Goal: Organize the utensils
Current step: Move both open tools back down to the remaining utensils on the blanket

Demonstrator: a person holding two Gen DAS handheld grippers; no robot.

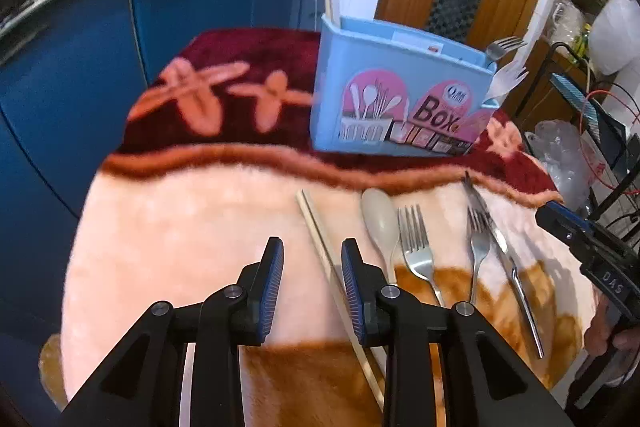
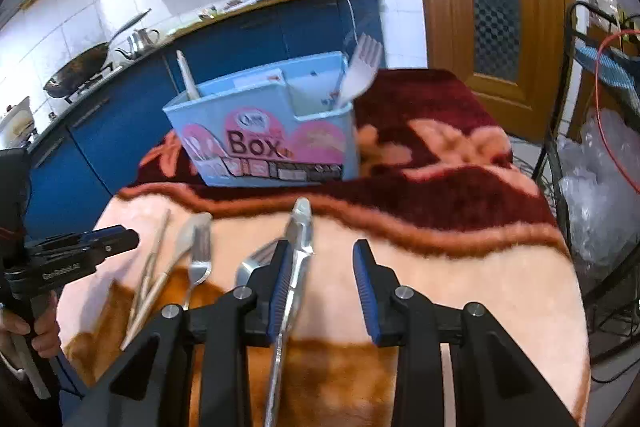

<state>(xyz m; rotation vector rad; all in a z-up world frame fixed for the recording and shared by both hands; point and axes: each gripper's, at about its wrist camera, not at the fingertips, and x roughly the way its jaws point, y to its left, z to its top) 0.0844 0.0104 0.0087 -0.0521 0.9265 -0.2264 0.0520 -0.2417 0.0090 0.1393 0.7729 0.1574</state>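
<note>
The box (image 1: 400, 95) stands upright at the far edge of the counter (image 1: 180, 219), two forks already in its right compartment, so loose utensils can be dropped in from above. The chopsticks (image 1: 320, 239), spoon (image 1: 380, 219), forks (image 1: 416, 247) and knife (image 1: 492, 227) lie in a row along the near edge. Both the left claw (image 1: 312, 287) and right claw (image 2: 322, 287) hang released and empty over this row, the right beside the knife.

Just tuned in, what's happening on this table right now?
Utensils are being sorted into the blue box, which already holds two forks. Both grippers are open and empty. The left gripper hovers by the chopsticks; the right gripper is over the knife. A spoon and forks remain on the blanket.
</note>
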